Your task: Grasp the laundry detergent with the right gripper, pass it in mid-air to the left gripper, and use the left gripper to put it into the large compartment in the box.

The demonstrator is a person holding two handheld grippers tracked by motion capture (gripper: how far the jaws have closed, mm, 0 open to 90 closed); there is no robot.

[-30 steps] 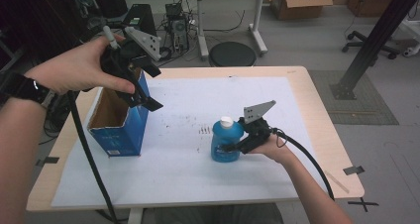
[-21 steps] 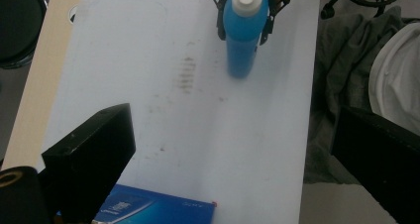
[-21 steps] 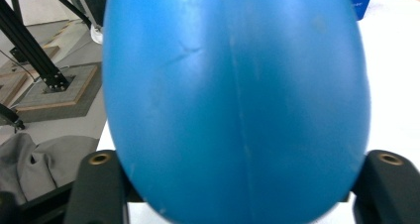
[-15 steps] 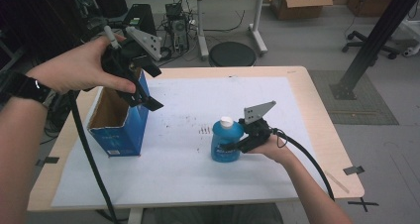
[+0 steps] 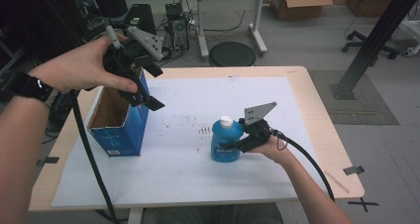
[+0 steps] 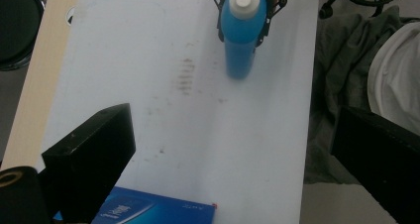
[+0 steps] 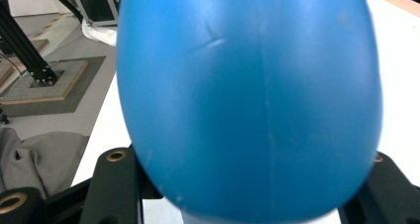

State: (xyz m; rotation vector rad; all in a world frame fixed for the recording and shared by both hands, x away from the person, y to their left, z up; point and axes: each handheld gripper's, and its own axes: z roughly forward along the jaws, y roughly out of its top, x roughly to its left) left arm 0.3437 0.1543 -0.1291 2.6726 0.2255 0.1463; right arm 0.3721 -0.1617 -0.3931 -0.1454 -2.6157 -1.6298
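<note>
Blue bottle stands upright on the bench, right of centre; the right hand-held gripper has just been closing and now clamps it. Left hand-held gripper hangs released over the open box. Next, I judge: a lift toward the box.

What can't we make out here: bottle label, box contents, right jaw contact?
- Bottle label: too small in the high view, blurred in the left gripper view.
- Box inside: its walls shade it in the high view.
- Right gripper pads: the bottle covers them in the right gripper view.
</note>
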